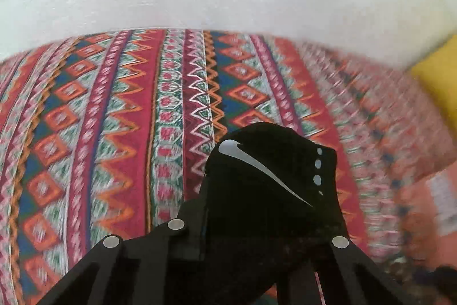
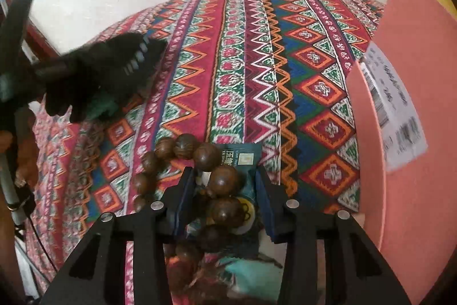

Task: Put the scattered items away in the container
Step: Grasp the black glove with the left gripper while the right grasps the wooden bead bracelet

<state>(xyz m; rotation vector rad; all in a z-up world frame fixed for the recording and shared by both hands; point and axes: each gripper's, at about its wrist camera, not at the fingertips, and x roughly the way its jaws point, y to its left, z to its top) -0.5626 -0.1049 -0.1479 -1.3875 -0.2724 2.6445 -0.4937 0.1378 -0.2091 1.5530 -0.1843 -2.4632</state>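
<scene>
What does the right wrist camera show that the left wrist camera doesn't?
Only the right wrist view shows the wooden bead bracelet and teal packet between the right gripper fingers. Only the left shows the white swoosh on the black sock pinched in the left gripper. Both share the patterned cloth, sock and pink box.

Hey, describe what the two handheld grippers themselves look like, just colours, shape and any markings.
Both are matte black. The right gripper has two flat angular fingers lined with dark blue pads, carried on slotted black struts dotted with round silver rivet heads. The left gripper shows the same black slotted struts and silver rivets; its fingers are hidden. No cables, sleeves or printed markings show on either.
</scene>
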